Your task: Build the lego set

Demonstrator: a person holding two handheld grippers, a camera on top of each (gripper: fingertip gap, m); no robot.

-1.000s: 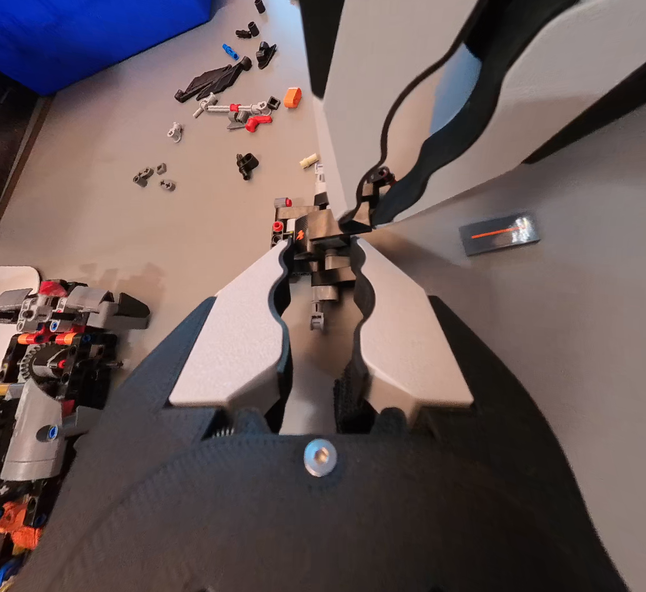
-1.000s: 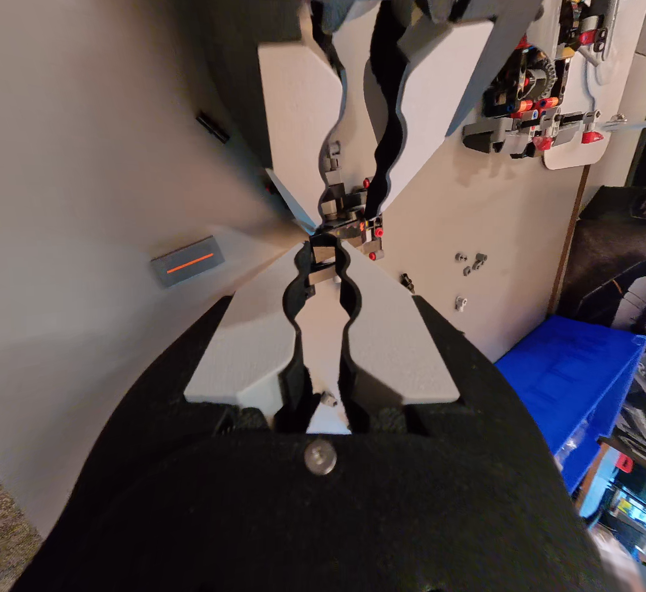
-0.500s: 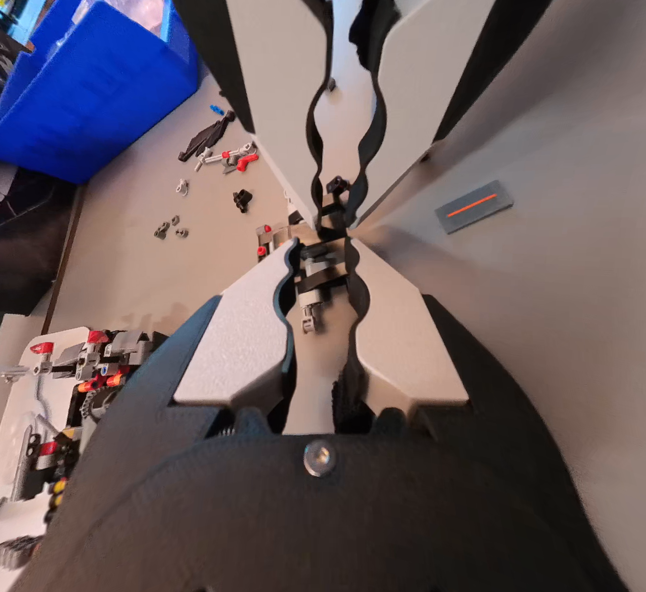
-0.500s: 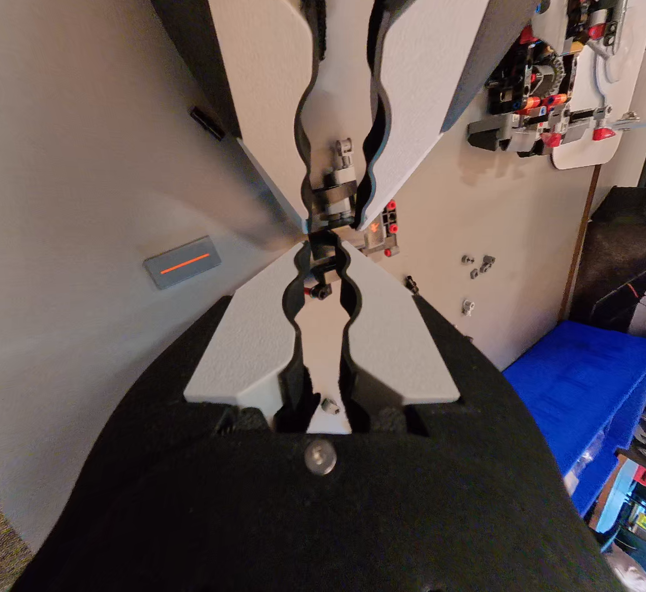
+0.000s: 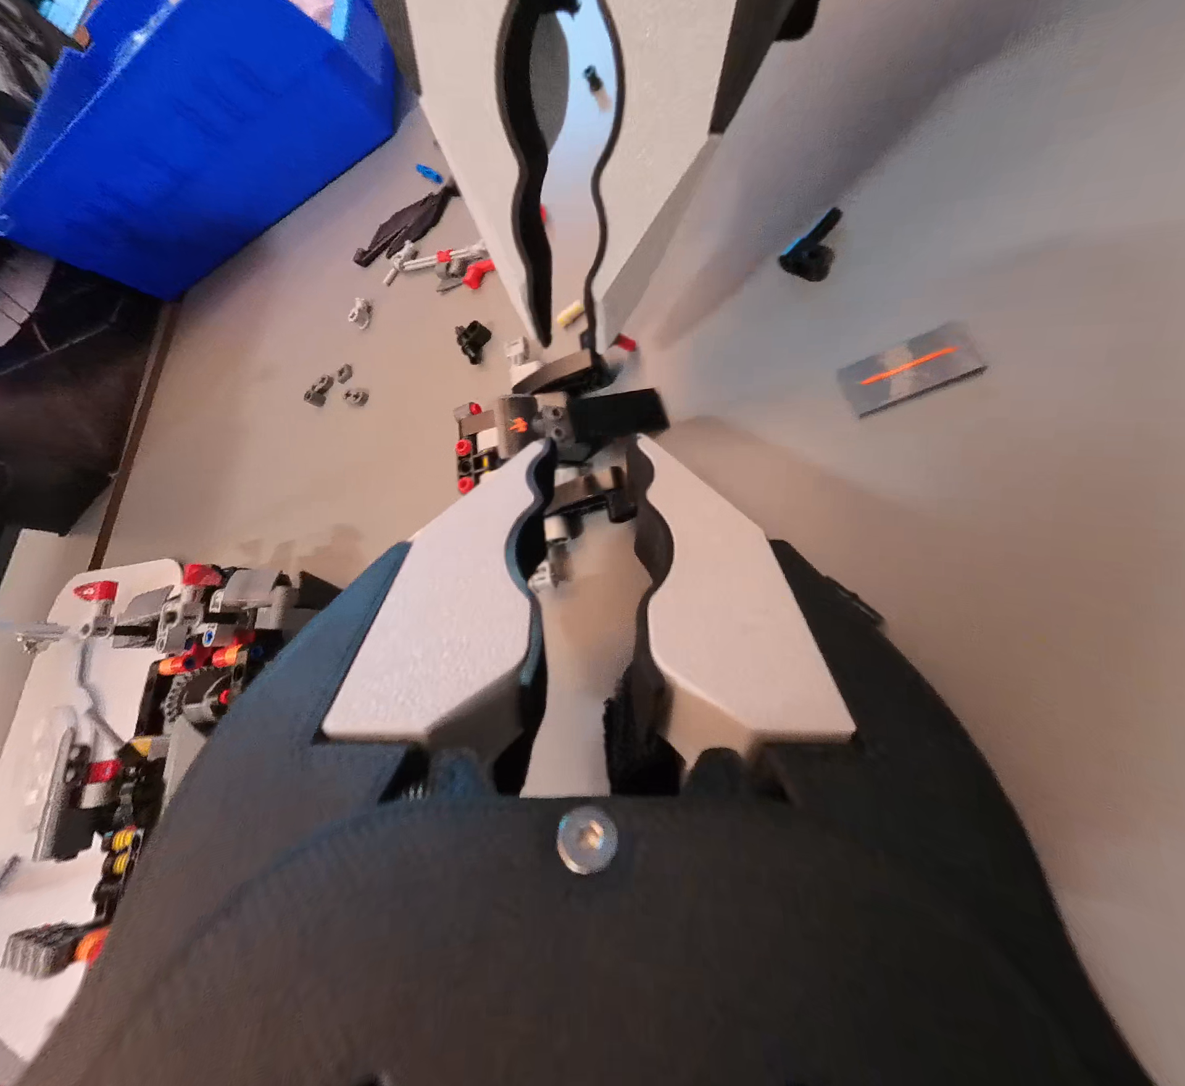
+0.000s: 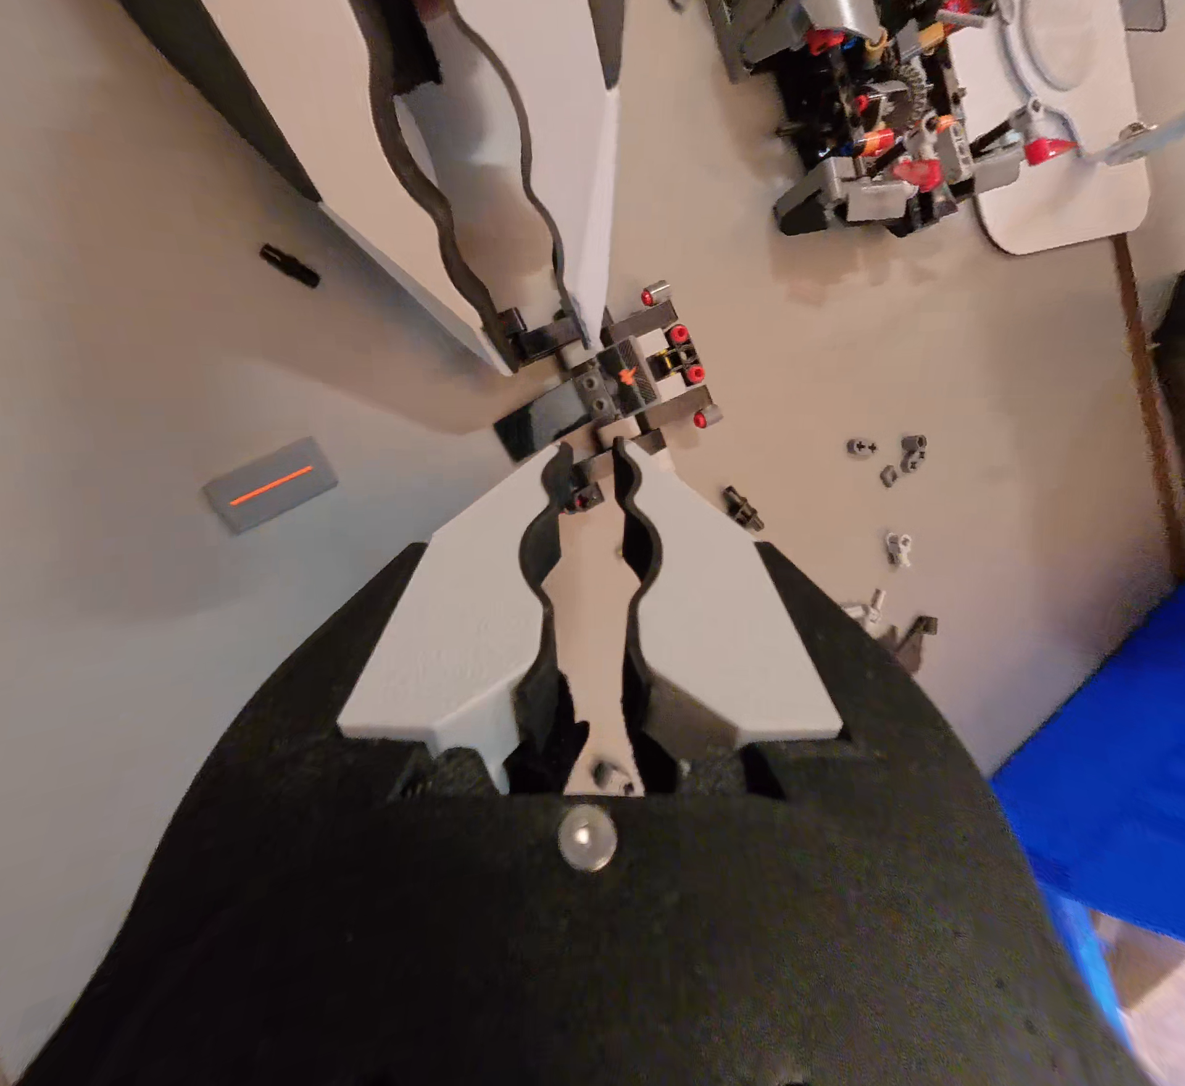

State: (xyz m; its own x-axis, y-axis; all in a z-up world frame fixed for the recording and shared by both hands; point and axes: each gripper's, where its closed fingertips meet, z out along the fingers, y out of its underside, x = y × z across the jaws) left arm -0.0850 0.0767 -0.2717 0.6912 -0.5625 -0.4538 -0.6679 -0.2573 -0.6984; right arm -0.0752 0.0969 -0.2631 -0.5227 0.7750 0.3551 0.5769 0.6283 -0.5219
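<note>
Since earlier: sub-assembly (image 5: 564, 420) rotated, black panel now swung sideways. Left claw (image 5: 590, 465) narrow, clamping its black connector end; right claw (image 6: 587, 465) narrow, pinching opposite end above desk (image 5: 256, 465). Risk: uneven twist pops pins loose.

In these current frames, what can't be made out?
- Left wrist view: where the sub-assembly meets the left gripper, its fingers cover the contact.
- Right wrist view: the black piece in the right gripper is mostly hidden.
- Large model: cut by the frame edge, blurred.
- Blue bin: contents unclear.
</note>
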